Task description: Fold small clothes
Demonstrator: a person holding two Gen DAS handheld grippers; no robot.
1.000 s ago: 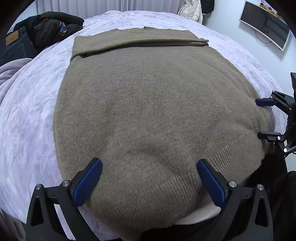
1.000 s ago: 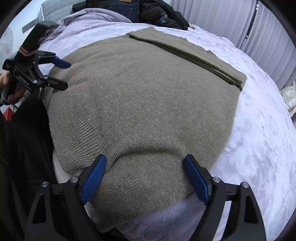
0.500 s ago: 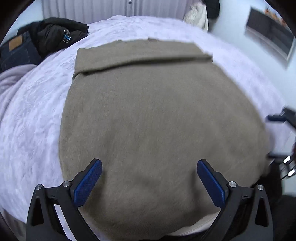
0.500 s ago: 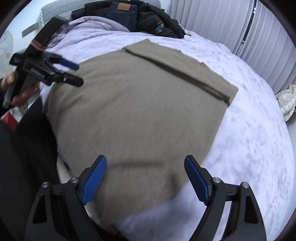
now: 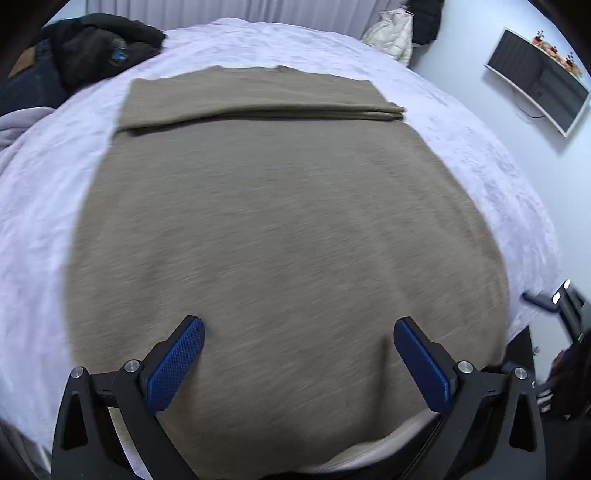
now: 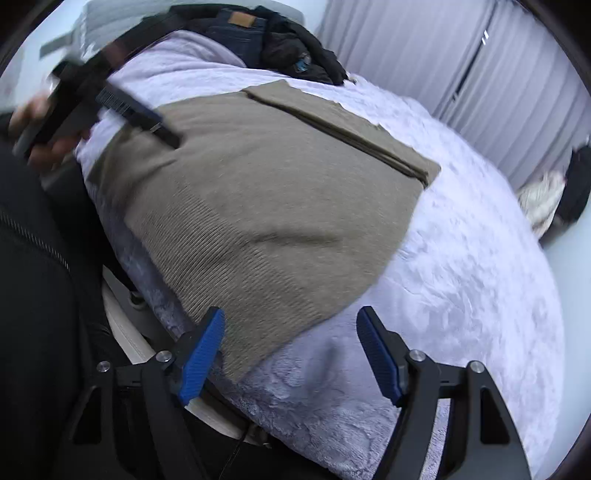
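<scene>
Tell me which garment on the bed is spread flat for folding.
The olive-brown sweater, spread across the lavender bedspread with its far end folded over. The black jacket and the jeans lie heaped at the far edge.

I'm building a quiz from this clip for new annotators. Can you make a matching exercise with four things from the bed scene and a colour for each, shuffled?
Things:
1. sweater
2. bedspread
3. jeans
4. gripper pads

Colours:
A. bright blue
B. pale lilac
C. olive brown
D. dark denim blue

Pairs: 1-C, 2-B, 3-D, 4-A
</scene>
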